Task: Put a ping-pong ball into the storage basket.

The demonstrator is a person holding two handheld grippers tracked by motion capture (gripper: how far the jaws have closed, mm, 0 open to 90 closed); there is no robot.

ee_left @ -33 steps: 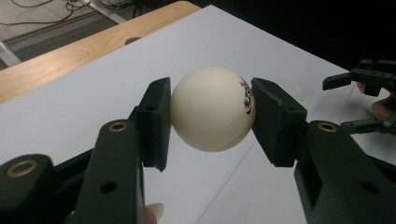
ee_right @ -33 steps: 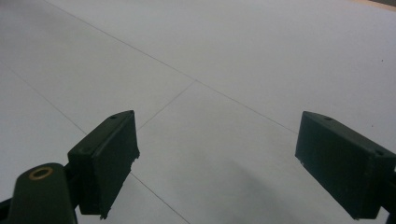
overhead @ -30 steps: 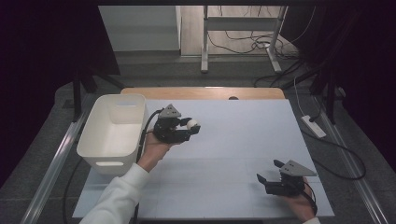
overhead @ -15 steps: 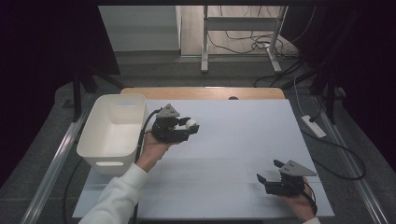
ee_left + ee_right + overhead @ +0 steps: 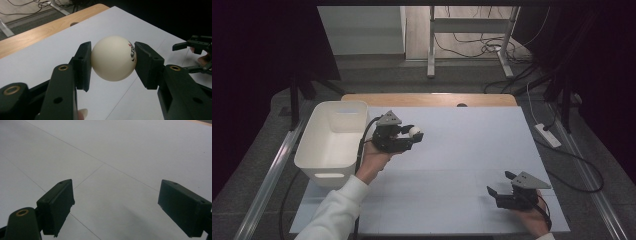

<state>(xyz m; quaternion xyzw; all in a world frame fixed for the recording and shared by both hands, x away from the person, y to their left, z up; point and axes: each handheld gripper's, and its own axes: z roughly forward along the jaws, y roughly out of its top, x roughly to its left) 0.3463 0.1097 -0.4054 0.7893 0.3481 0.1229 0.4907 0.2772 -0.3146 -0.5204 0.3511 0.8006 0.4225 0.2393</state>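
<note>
A white bin [image 5: 332, 142] stands at the table's left; just right of it my left gripper [image 5: 412, 135] clamps the white ball [image 5: 415, 131] above the table, and my right gripper [image 5: 499, 184] rests wide open, near the right corner

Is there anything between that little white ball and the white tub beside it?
Nothing visible. The left gripper holds the ball above the table, just right of the white tub; the tub's open top faces up, uncovered.

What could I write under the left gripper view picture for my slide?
A black claw squeezes a white ball from both sides above a white table.
</note>
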